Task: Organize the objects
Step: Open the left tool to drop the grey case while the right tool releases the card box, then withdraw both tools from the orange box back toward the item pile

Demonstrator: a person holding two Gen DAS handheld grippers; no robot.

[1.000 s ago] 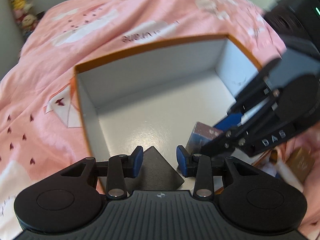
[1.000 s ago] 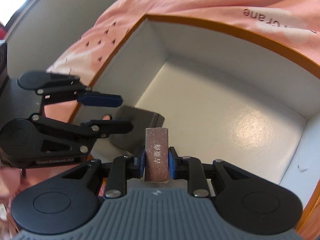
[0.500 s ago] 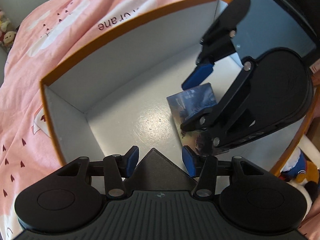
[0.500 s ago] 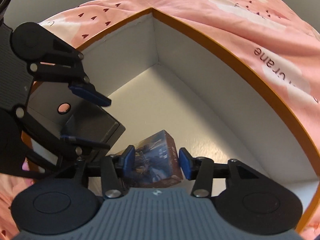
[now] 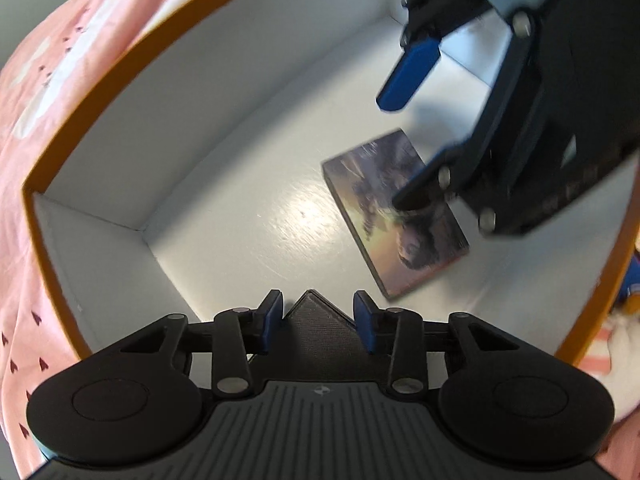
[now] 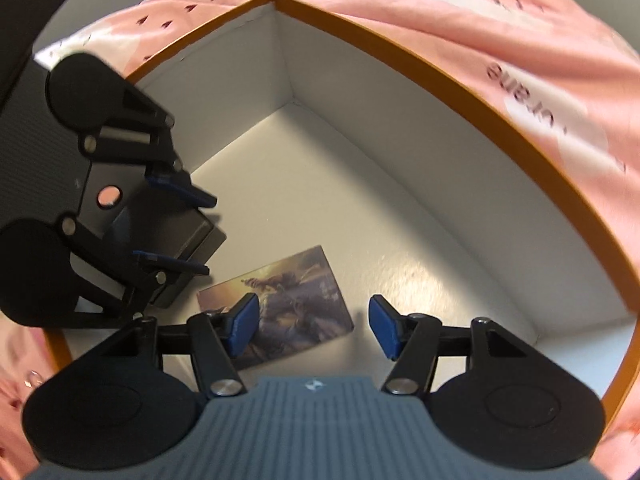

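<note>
A white box with an orange rim (image 5: 120, 64) (image 6: 460, 76) sits on a pink bedsheet. A small picture box (image 5: 394, 216) (image 6: 288, 300) lies flat on its floor. My right gripper (image 6: 312, 328) is open and empty, raised just above the picture box; it also shows in the left wrist view (image 5: 404, 140). My left gripper (image 5: 316, 320) is shut on a dark grey box (image 5: 316, 332) (image 6: 176, 240), held over the box's near corner; it also shows in the right wrist view (image 6: 188, 232).
The pink patterned bedsheet (image 5: 36, 120) (image 6: 520, 20) surrounds the box. A plush toy (image 5: 624, 320) lies beyond the box's right rim. Most of the box floor (image 5: 256, 224) around the picture box is bare.
My right gripper opened, let the picture box go flat onto the box floor, and lifted back. My left gripper moved further over the box, still holding the dark grey box.
</note>
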